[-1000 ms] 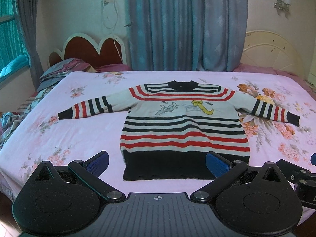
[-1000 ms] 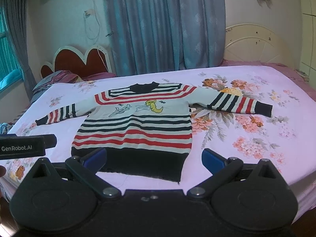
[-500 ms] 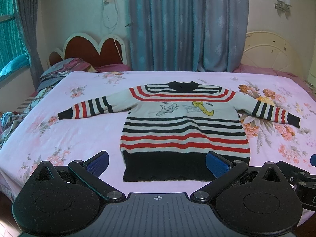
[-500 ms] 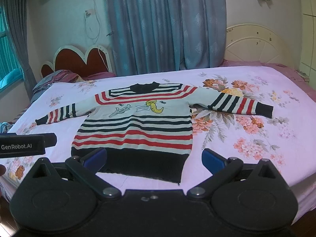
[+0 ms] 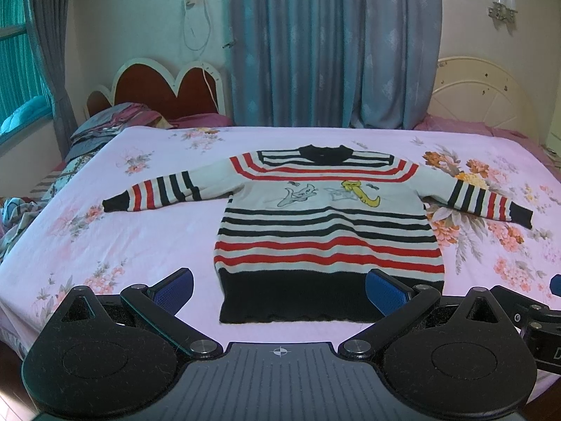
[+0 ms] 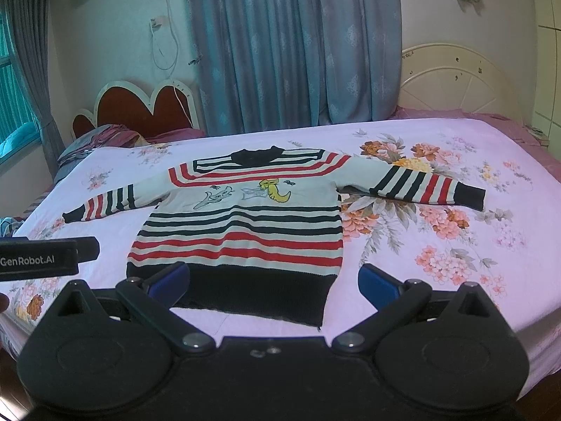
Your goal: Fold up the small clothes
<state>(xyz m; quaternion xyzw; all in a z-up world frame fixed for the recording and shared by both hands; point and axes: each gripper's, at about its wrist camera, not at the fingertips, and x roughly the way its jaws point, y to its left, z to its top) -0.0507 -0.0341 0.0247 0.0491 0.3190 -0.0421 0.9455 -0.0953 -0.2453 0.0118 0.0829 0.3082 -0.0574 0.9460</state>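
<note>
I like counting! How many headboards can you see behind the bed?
2. The red headboard with a wavy white edge stands at the back left. The cream headboard stands at the back right. The curtain hangs between them and might hide more.

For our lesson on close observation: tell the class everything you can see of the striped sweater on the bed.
The sweater looks knitted, off-white with black and red stripes, a black collar, black cuffs and a wide black hem. A grey and yellow cartoon figure sits on the chest. It lies flat, front up, unfolded, on the pink floral bedsheet, collar away from the camera, both sleeves spread out sideways. Neither open claw touches it.
</note>
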